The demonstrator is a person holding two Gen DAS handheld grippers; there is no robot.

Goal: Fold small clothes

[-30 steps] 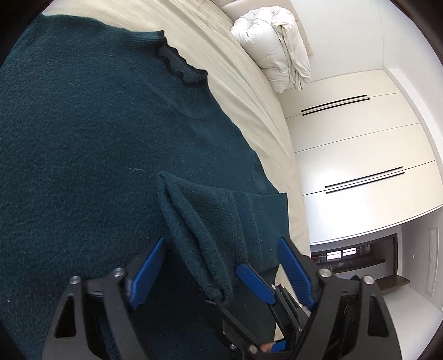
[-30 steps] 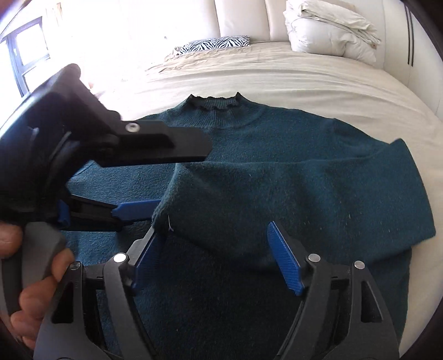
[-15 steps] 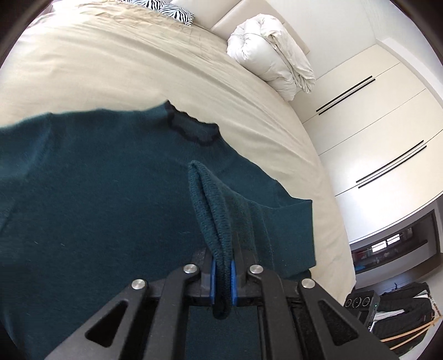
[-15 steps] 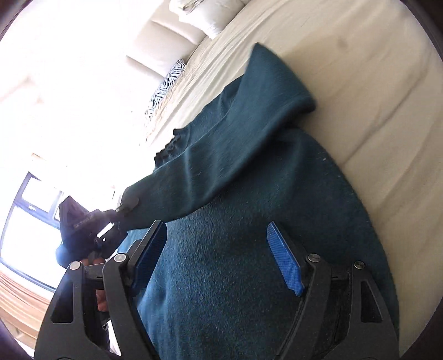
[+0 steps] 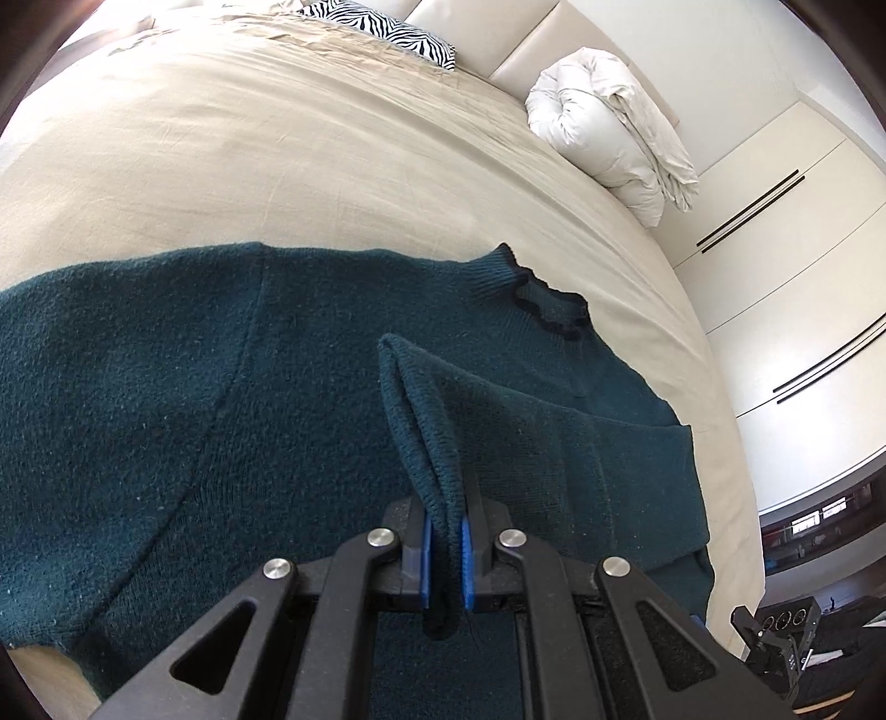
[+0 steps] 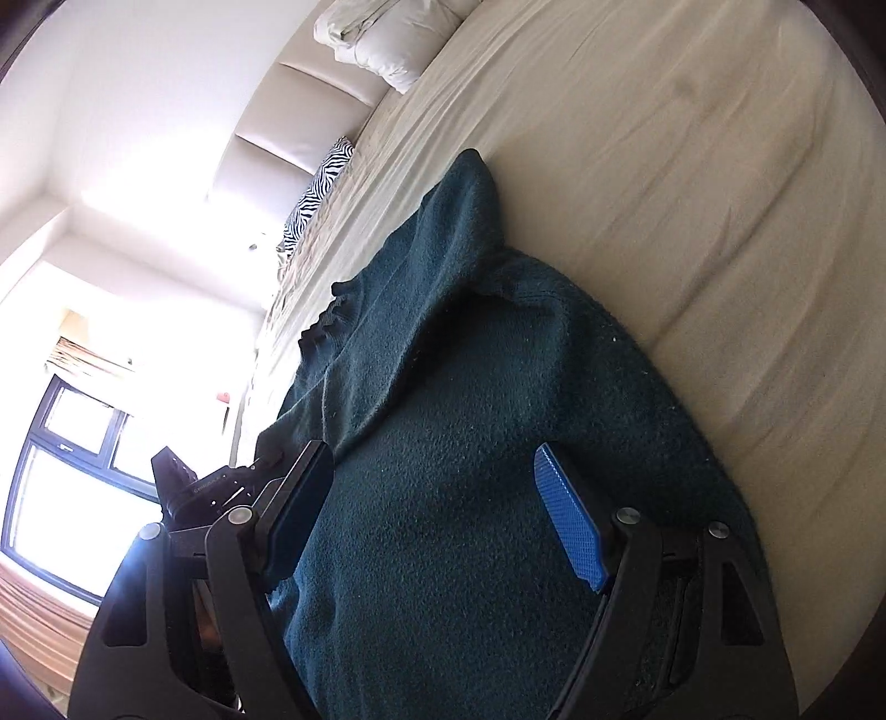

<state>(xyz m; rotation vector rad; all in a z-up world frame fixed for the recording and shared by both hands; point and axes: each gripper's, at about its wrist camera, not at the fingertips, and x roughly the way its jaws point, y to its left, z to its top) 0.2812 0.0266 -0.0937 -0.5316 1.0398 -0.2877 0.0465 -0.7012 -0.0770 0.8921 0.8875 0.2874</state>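
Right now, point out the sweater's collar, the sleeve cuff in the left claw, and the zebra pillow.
Collar (image 5: 545,302), left wrist view, on the ruffled neck edge.
Sleeve cuff (image 5: 437,459), left wrist view, on the ribbed knit just above the left claw (image 5: 443,559).
Zebra pillow (image 5: 387,27), left wrist view, on its striped face.

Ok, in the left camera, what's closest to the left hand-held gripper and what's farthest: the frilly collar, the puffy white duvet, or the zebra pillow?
From the left hand-held gripper, which is clamped on the sweater cuff:
1. Frilly collar, just ahead, a little right.
2. Puffy white duvet, far right, by the headboard.
3. Zebra pillow, at the very top, by the headboard.
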